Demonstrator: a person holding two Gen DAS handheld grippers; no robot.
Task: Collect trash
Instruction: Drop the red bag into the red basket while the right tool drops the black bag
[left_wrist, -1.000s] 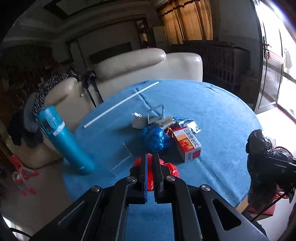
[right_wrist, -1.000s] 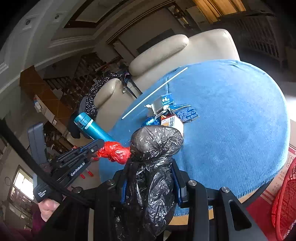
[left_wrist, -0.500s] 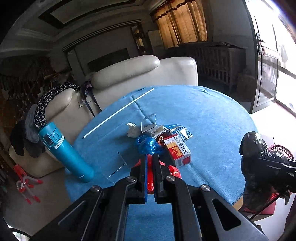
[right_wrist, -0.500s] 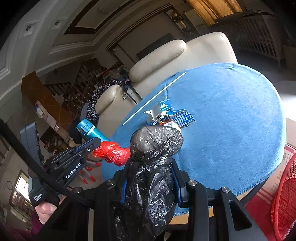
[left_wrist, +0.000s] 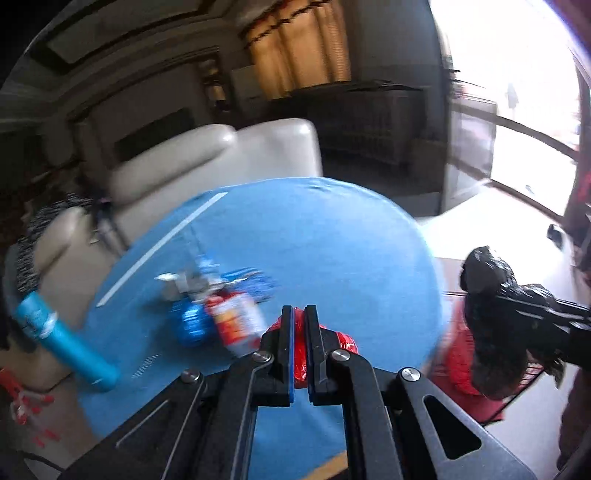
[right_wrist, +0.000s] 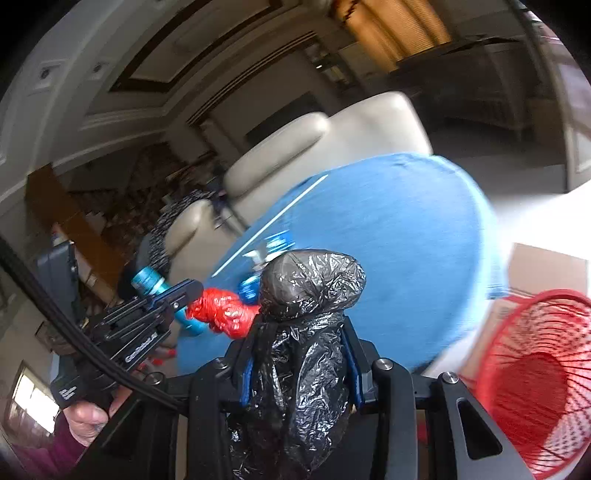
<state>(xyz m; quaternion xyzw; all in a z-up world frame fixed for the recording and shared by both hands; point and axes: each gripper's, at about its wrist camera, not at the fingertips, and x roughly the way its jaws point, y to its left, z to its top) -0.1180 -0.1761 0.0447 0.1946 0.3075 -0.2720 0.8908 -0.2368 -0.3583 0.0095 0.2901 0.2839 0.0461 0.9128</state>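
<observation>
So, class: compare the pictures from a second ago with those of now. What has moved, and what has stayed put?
Both grippers have swung to the right, off the table toward the red basket, now large in the right wrist view. The left gripper still clamps the red bag; the right gripper still clamps the black bag. The teal bottle, boxes and white rod lie where they were.
</observation>
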